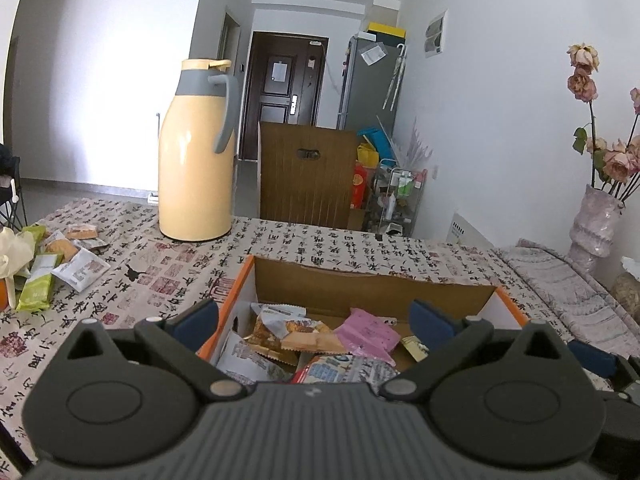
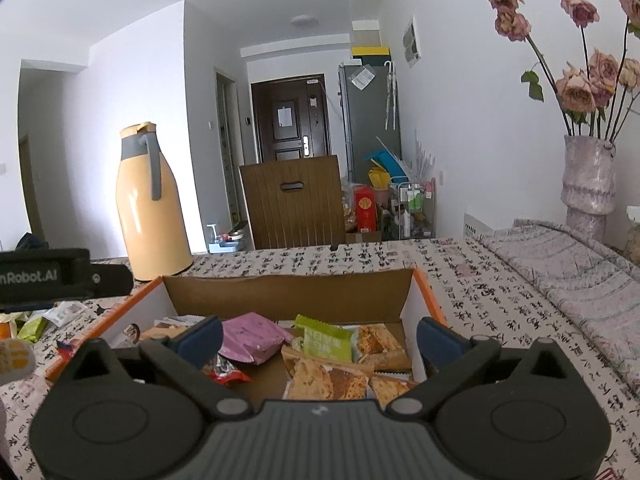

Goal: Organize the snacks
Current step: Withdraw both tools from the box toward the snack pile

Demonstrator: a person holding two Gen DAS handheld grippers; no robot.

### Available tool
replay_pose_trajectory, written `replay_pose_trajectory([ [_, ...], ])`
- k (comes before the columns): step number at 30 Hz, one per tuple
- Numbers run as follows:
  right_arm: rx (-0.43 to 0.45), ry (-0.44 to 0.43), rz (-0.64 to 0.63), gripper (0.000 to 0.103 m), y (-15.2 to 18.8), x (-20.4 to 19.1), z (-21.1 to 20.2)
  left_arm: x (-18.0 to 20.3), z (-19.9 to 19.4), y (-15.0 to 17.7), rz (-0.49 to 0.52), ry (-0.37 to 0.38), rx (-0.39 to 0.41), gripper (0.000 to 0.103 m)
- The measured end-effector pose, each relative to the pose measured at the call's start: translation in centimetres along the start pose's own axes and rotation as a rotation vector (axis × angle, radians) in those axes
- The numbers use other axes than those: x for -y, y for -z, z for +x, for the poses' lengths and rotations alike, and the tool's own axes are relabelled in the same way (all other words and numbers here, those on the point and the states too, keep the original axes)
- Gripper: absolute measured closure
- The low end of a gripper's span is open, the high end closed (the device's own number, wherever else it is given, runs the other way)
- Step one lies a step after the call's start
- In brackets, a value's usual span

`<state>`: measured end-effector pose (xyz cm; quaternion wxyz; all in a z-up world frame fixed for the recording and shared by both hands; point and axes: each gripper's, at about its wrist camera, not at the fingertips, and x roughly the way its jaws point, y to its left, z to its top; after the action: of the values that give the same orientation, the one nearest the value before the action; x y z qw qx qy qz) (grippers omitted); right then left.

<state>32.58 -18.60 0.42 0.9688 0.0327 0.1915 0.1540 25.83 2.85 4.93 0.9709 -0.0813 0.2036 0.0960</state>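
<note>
Both tools, left tool (image 1: 314,320) and right tool (image 2: 320,338), hang spread wide and empty over the cardboard box (image 2: 288,294) full of snack packets (image 2: 328,382). More packets (image 1: 60,268) lie on the desk (image 1: 328,246), thermos (image 1: 196,156) behind.

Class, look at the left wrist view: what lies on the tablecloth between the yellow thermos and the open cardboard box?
Nothing: in the left wrist view only bare printed tablecloth lies between the yellow thermos and the cardboard box. The loose snack packets lie further left.

Left claw (image 2: 60,276) cut off frame-left.
</note>
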Motion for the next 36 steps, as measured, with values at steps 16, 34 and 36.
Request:
replay_pose_trajectory([
  [16, -0.013, 0.007, -0.016, 0.0, 0.2, -0.9, -4.3, -0.9, -4.6, 0.4, 0.01, -0.004, 0.01, 0.0],
  [34, -0.096, -0.01, -0.025, 0.0, 3.7, -1.9, -8.1, -4.5, -8.0, 4.2, 0.009, -0.035, -0.056, 0.0],
  [36, -0.116, -0.014, -0.024, 0.0, 4.3, -2.0, -8.2, -5.0, -7.9, 4.9, 0.014, -0.04, -0.076, 0.0],
])
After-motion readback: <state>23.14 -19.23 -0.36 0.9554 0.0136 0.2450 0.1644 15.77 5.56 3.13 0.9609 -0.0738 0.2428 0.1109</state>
